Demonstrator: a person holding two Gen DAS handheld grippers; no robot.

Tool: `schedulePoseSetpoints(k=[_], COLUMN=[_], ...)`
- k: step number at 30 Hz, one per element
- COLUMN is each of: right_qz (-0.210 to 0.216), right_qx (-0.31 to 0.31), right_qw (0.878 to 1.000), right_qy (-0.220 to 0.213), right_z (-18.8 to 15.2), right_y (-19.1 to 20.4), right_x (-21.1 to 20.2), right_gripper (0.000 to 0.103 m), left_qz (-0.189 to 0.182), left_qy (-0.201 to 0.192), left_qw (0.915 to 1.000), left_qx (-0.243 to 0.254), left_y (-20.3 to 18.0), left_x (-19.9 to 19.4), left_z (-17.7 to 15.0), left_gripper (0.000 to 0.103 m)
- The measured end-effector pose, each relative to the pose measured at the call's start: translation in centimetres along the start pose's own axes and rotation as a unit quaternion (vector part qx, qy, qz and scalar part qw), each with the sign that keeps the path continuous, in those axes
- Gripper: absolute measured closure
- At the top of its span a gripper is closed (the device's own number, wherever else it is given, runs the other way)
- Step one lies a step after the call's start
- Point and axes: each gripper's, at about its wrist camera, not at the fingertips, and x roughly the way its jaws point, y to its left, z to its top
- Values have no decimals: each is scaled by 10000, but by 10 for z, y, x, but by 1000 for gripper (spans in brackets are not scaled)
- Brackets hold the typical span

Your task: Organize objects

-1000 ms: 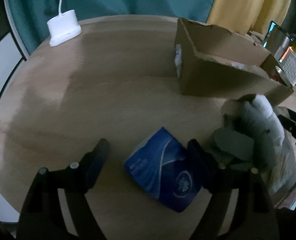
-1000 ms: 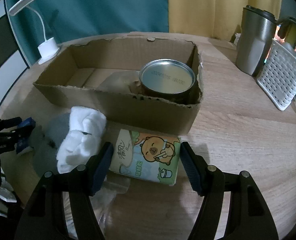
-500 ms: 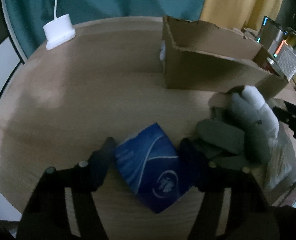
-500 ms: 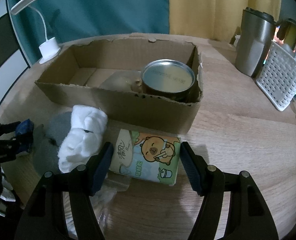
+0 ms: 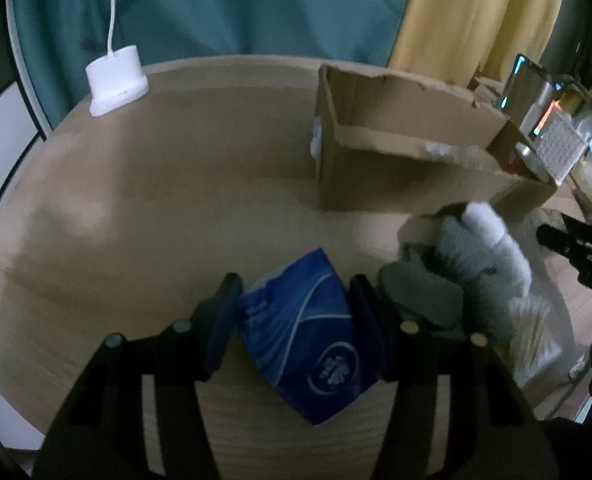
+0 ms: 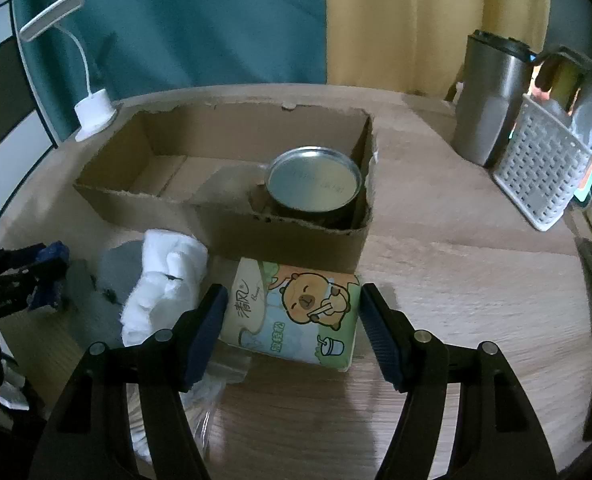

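My left hand-held gripper [image 5: 291, 304] pinches the blue tissue pack [image 5: 308, 336] — the box [image 5: 408, 188] lies ahead-right — my right hand-held gripper [image 6: 291, 320] straddles the cartoon pack [image 6: 296, 312], wide.

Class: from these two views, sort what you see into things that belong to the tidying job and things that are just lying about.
Job: blue tissue pack, cartoon tissue pack, cardboard box, white cloth, tin.
Lying about: desk lamp, steel flask, white basket.

Your wooden table [image 6: 456, 264] carries the cardboard box [image 6: 279, 236] beyond your right fingers [image 6: 203, 328], the cartoon tissue pack [image 6: 296, 312] between them, a blue tissue pack [image 5: 308, 340] between your left fingers [image 5: 219, 320], and the lamp base [image 5: 115, 76] far ahead.
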Motion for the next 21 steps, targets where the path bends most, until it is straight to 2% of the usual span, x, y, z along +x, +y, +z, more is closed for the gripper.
schedulePoseSetpoints(k=[12, 21], right_qz=[-74, -116], right_qx=[28, 24], right_qw=[9996, 9989], right_qy=[-268, -448], right_z=[12, 23], right_y=[-5, -11], right_x=[-22, -35], right_gripper=[32, 32], left_qz=[-149, -349], left_qy=[-543, -860], left_qw=[9984, 9955], left_qx=[44, 202], left_y=[1, -13], left_x=[-29, -44], left_z=[29, 51], left_gripper=[46, 46])
